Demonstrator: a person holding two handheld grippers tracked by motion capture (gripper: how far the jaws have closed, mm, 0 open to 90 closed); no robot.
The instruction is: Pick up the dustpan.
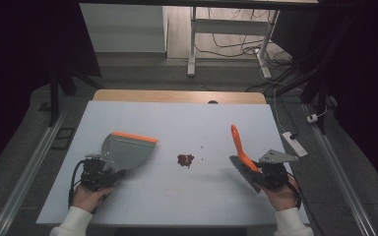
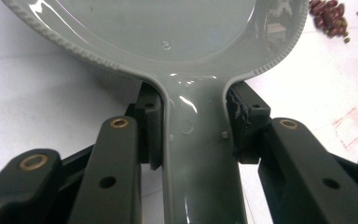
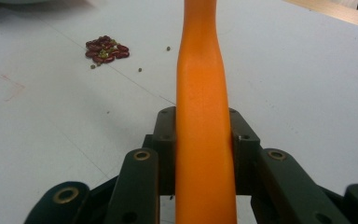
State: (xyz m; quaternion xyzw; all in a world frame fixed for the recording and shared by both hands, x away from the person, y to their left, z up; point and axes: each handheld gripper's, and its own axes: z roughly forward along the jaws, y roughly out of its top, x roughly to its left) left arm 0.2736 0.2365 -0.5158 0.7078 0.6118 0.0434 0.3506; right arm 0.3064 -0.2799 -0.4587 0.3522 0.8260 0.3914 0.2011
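Between the two tongs, a white worktop [image 1: 177, 196] carries a small pile of red beans [image 1: 185, 160]. Left tongs [image 2: 193, 128] grip a grey dustpan [image 1: 128, 150] by its handle, its pan empty, mouth toward the beans. Right tongs [image 3: 203, 140] clamp an orange-handled brush [image 1: 239, 147], apparently poised to sweep the beans leftward.

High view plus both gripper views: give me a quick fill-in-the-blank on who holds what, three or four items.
1. The left hand-held gripper is shut on the handle of the grey ____.
2. The right hand-held gripper clamps a brush whose handle is coloured ____.
3. The pile of beans lies on the table ____ the dustpan and the brush.

Missing words: dustpan; orange; between
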